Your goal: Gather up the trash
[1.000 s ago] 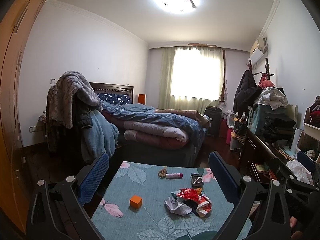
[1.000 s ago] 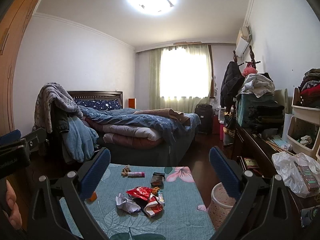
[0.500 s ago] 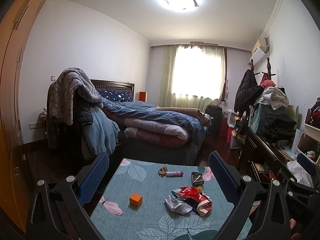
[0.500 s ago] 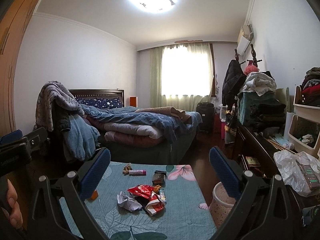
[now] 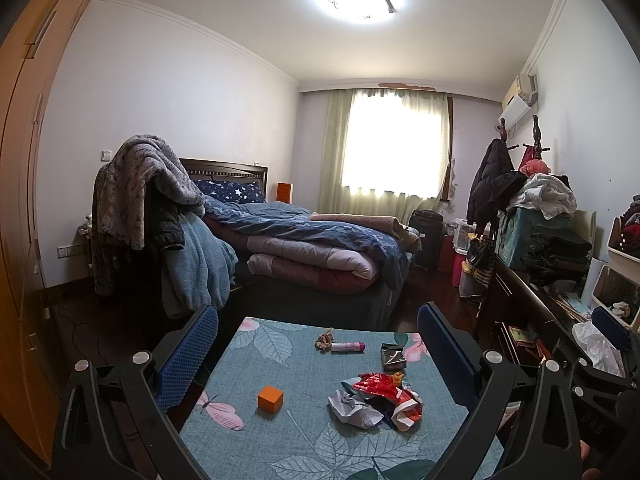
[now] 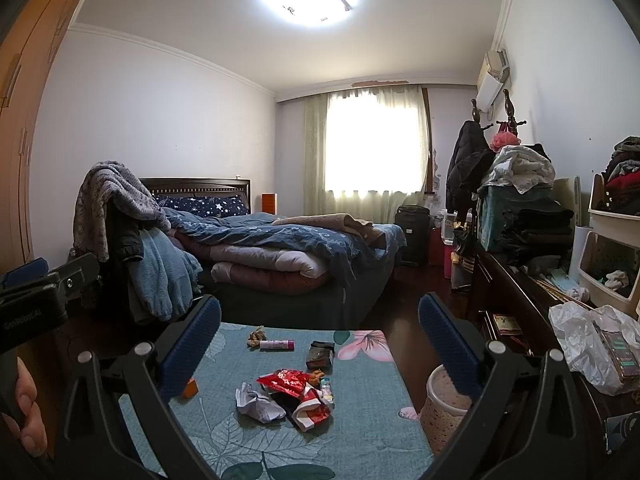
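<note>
Clearly, both the left tongs [image 5: 316,354] and right tongs [image 6: 320,340] hang spread above the desk [image 6: 360,432]; drop onto the crumpled paper [image 6: 256,402] mid-desk, pinching its bulk firmly.

Crumpled wrappers [image 5: 376,398] heaped, pink bin [image 6: 446,408] floor-side

The surface [image 5: 280,360], spread with a teal leaf-print cloth, carries an orange cube [image 5: 270,399] toward its left edge, crumpled paper [image 5: 352,407] touching red wrappers [image 5: 384,390] mid-surface, and a pink tube [image 5: 347,347] near the far edge.
</note>
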{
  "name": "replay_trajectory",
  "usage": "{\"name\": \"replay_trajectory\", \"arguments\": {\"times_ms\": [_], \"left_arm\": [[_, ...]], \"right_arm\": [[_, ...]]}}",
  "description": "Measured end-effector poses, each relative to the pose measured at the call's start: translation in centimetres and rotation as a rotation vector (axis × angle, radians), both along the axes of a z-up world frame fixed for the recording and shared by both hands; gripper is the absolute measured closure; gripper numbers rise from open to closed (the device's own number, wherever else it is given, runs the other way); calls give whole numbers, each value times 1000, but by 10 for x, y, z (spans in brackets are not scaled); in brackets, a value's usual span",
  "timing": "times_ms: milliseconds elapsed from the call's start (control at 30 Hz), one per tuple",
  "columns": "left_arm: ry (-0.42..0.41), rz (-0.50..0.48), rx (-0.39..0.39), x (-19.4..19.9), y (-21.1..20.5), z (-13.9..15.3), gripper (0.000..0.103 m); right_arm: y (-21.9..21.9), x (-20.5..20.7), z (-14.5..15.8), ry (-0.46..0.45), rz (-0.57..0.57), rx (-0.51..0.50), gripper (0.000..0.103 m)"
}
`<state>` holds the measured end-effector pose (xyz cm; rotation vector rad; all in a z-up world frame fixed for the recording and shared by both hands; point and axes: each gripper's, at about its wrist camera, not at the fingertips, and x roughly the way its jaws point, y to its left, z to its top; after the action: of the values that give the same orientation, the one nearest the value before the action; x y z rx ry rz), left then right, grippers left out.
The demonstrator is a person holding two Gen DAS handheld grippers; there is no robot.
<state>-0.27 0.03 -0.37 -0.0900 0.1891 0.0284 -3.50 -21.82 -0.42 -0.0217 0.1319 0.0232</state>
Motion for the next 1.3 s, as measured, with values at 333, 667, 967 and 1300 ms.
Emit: {"name": "replay_trajectory", "arguments": {"times_ms": [333,667,967,1300], "left_arm": [[1,-1,-1,0,0,-1,4],[3,-1,-2,1,0,-1,4],[4,-2,-2,1,0,-1,4],[3,-6,-3,1,-4,-2,4]], "right_arm": [[0,0,-1,0,0,0,3],[1,0,-2,1,2,2,3],[1,0,-2,2,2,1,3],[0,0,-2,2,1,2,3]]}}
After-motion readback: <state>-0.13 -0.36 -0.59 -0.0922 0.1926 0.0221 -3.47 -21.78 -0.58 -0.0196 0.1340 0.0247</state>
